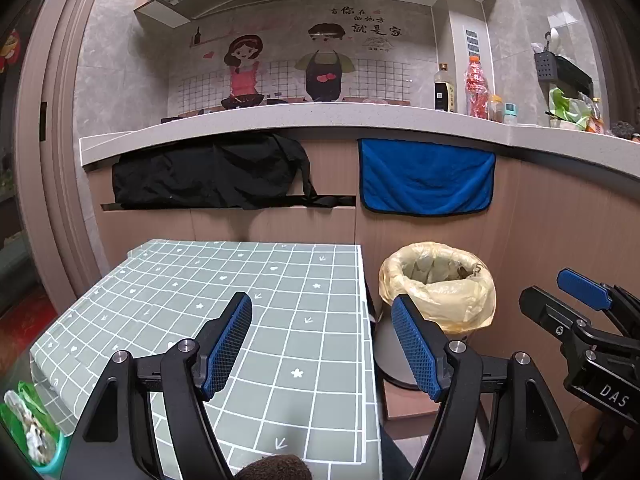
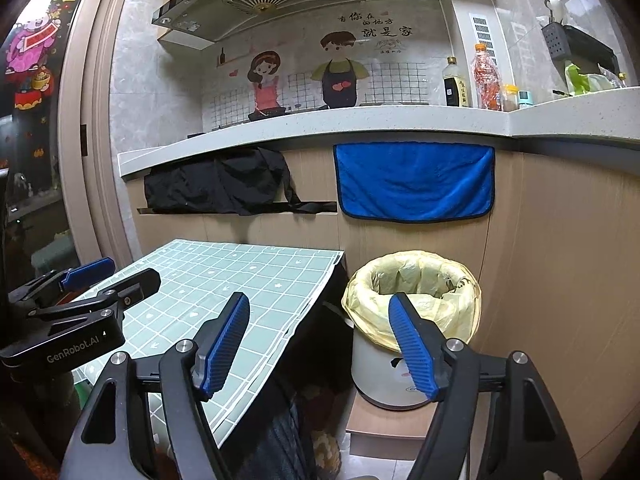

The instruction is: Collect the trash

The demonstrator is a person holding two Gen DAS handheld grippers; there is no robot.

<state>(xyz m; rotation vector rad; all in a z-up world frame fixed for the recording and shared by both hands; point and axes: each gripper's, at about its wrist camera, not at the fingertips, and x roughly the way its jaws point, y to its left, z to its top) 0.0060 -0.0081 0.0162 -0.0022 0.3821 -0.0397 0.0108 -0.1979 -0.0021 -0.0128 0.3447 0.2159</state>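
Both grippers, left (image 1: pixel 322 346) and right (image 2: pixel 320 346), hover with fingers spread, empty. Lined bin (image 2: pixel 414 308) sits beside tabletop (image 1: pixel 224 280), handy for drops; trash bowl (image 1: pixel 36 436) at near-left edge.

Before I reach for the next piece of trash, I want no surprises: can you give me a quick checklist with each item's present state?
1. Left gripper empty, jaws apart: ok.
2. Right gripper empty, jaws apart: ok.
3. Bin upright, yellow liner folded over its rim, mouth open: ok.
4. Checked table mat free of trash: ok where visible.
5. Next piece located: cannot tell; only a green-wrapped item at the left view's edge.
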